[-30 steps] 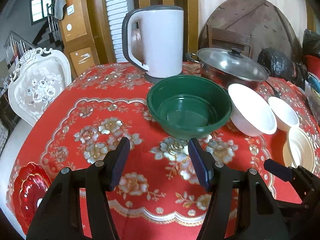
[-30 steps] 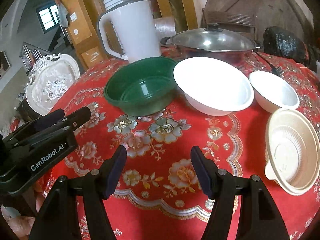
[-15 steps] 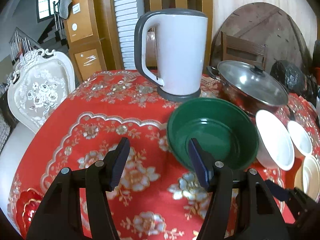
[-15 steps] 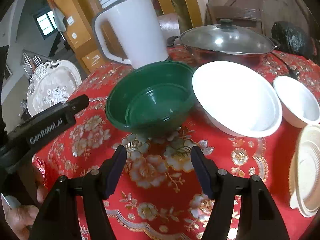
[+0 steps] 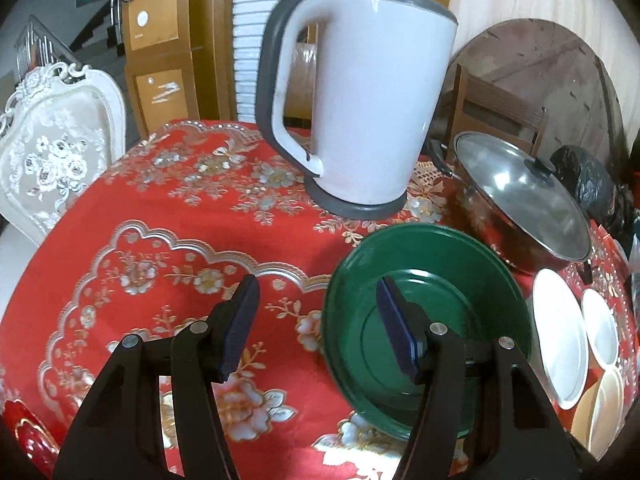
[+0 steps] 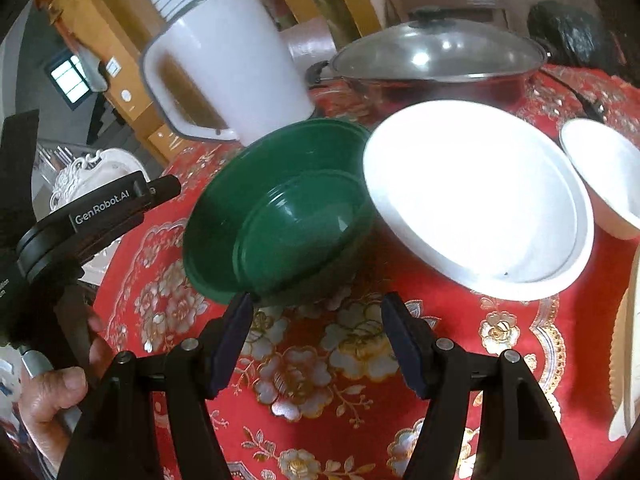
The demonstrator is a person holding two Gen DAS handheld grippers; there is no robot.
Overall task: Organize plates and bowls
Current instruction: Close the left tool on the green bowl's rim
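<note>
The left gripper [image 5: 318, 320] has its fingers spread about halfway, and the near-left rim of the green bowl [image 5: 452, 272] sits in the gap between them: one finger [image 5: 396, 332] hangs over the inside of the bowl, the other stands outside over the red tablecloth [image 5: 160, 220], and neither pad presses on the rim. The right gripper [image 6: 316, 336] is empty, its jaws opening a little wider, poised over bare cloth just at the near edge of the green bowl, its left finger [image 6: 236, 328] close to the bowl's rim, though whether it touches I cannot tell. The green bowl stands upright on the cloth, with the white kettle [image 5: 360, 100] just behind it and the lidded steel pot [image 5: 520, 204] behind and to its right. The large white bowl [image 6: 476, 200] sits right against the green bowl's right side, with almost no gap between their rims; a smaller white bowl [image 6: 604, 172] lies beyond that, and a cream dish [image 6: 628, 344] nearer the table edge. To the left of the green bowl the cloth is open all the way to the table's rim. A hand [image 6: 56, 400] grips the left tool's handle low on that side.
</note>
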